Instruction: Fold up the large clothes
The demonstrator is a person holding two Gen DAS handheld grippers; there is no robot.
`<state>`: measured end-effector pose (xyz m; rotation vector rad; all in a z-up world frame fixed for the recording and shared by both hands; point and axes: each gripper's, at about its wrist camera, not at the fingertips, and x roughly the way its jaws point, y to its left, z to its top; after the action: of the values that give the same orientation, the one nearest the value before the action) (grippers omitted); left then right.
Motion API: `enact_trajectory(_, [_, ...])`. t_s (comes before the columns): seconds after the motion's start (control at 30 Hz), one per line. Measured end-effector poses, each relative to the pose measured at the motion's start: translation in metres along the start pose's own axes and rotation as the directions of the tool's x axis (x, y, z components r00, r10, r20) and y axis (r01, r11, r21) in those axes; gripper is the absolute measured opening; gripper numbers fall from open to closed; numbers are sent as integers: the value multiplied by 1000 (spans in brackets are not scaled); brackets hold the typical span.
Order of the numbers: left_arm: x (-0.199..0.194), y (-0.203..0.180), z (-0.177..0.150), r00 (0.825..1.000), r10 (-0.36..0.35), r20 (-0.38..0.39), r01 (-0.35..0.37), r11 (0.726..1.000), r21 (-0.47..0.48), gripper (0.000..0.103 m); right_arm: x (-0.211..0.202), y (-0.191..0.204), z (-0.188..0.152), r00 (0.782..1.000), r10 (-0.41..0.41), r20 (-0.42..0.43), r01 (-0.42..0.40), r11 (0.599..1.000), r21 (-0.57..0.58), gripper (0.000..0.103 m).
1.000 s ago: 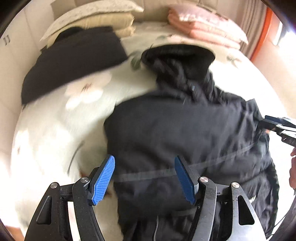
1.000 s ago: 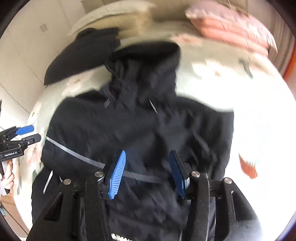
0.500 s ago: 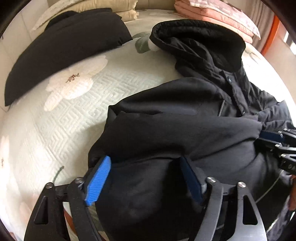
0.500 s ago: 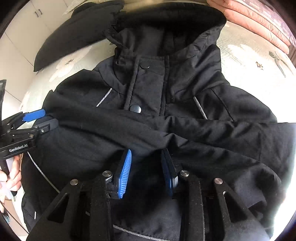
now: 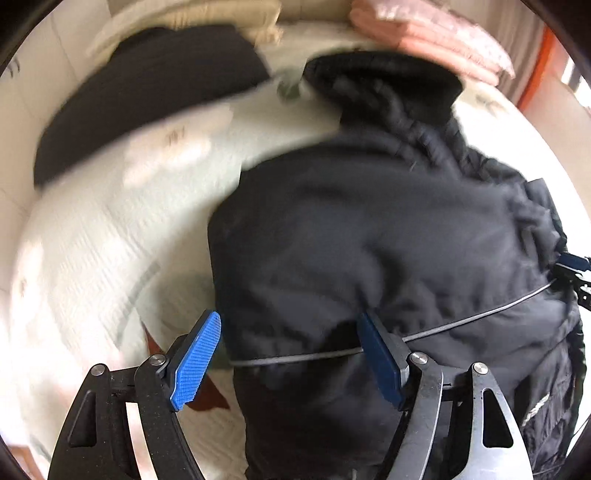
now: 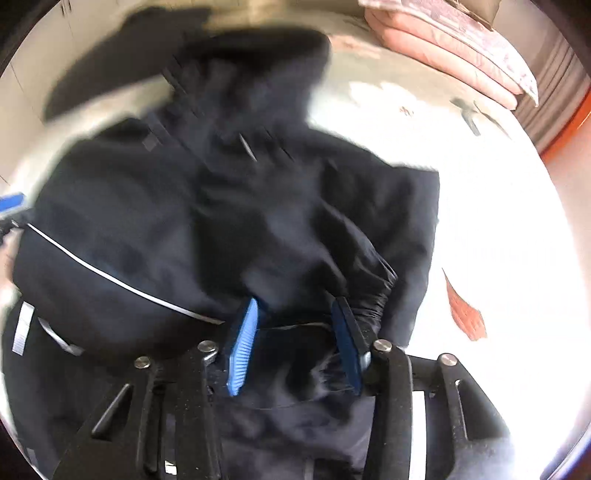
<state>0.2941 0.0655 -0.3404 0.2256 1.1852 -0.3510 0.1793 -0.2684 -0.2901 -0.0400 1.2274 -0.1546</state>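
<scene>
A large black hooded jacket [image 5: 369, 229] lies on the bed, its lower part folded up over the body; it also shows in the right wrist view [image 6: 221, 221]. A thin reflective stripe [image 5: 461, 321] crosses the folded part. My left gripper [image 5: 291, 354] is open, its blue pads wide apart over the jacket's left edge, holding nothing. My right gripper [image 6: 295, 339] is open over the jacket's right side, near a gathered cuff [image 6: 373, 295]; cloth lies between the pads. The right gripper's tip also shows at the right edge of the left wrist view [image 5: 572, 269]. Both views are blurred.
The jacket lies on a cream floral quilt [image 5: 110, 236]. A second black garment [image 5: 147, 96] lies at the back left. Beige pillows [image 5: 221, 14] and folded pink bedding [image 6: 450, 51] are stacked at the head of the bed. An orange frame [image 5: 535, 62] stands at the right.
Half a second ago both grippers were down at the jacket's fold. Both have pulled back and up. The folded part stays on the jacket. The right gripper's pads have spread wider.
</scene>
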Motion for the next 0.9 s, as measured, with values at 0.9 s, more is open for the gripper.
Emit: enact_trajectory(0.9, [72, 4, 269, 977, -152, 152, 160, 986, -39, 79, 46, -66, 274, 959, 148, 240, -173, 981, 87, 56])
